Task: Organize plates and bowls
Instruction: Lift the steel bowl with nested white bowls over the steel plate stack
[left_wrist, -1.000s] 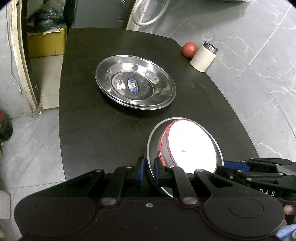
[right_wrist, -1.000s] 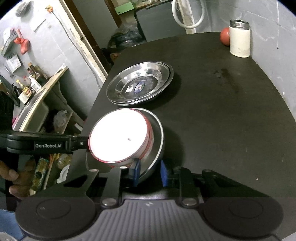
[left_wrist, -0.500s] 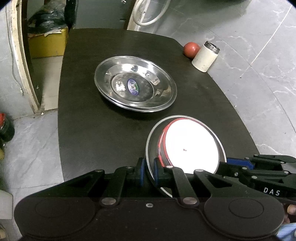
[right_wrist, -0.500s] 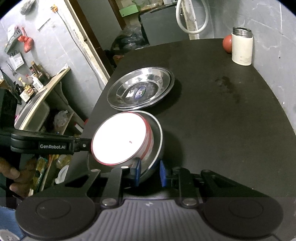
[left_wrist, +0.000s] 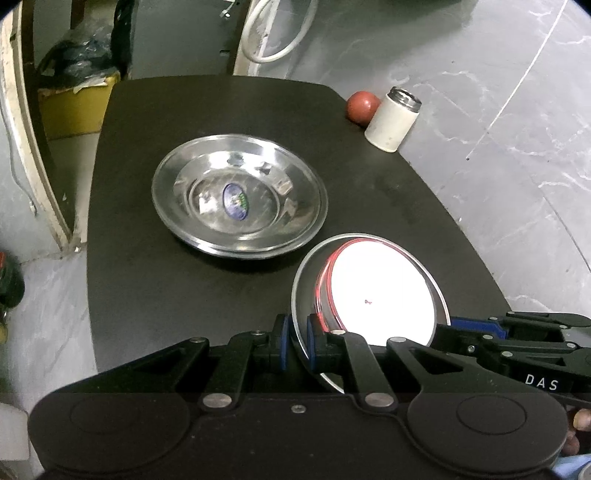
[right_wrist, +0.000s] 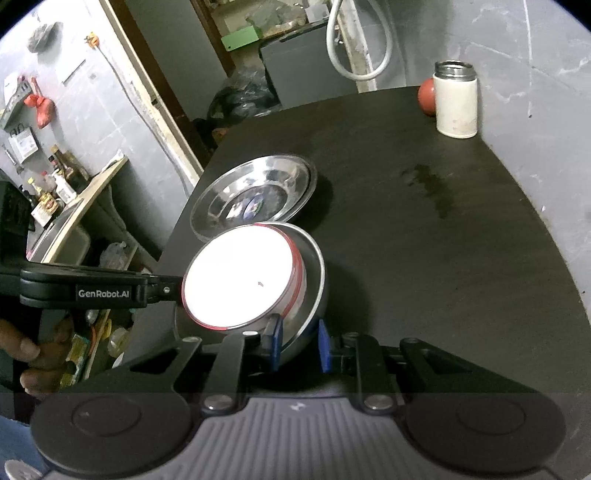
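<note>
A steel bowl (left_wrist: 310, 266) (right_wrist: 312, 291) with a white, red-rimmed dish (left_wrist: 380, 295) (right_wrist: 240, 277) nested inside it hangs tilted above the near end of the black table (left_wrist: 155, 280). My left gripper (left_wrist: 295, 345) is shut on the bowl's near-left rim. My right gripper (right_wrist: 299, 345) is shut on the opposite rim, one pad inside and one outside. Each gripper shows in the other's view: the right gripper (left_wrist: 480, 328), the left gripper (right_wrist: 162, 288). A stack of steel plates (left_wrist: 240, 199) (right_wrist: 255, 201) with a blue sticker lies mid-table, just beyond the bowl.
A white steel-topped canister (left_wrist: 391, 120) (right_wrist: 455, 101) and a red ball (left_wrist: 362, 105) (right_wrist: 425, 96) stand at the table's far right corner. A dark stain (right_wrist: 430, 184) marks the right side. A person's hand (right_wrist: 33, 354) shows at the left, shelves beyond.
Both grippers have lifted the steel bowl with its white dish higher. The table and plate stack now sit lower and smaller in both views. Both grips are unchanged.
</note>
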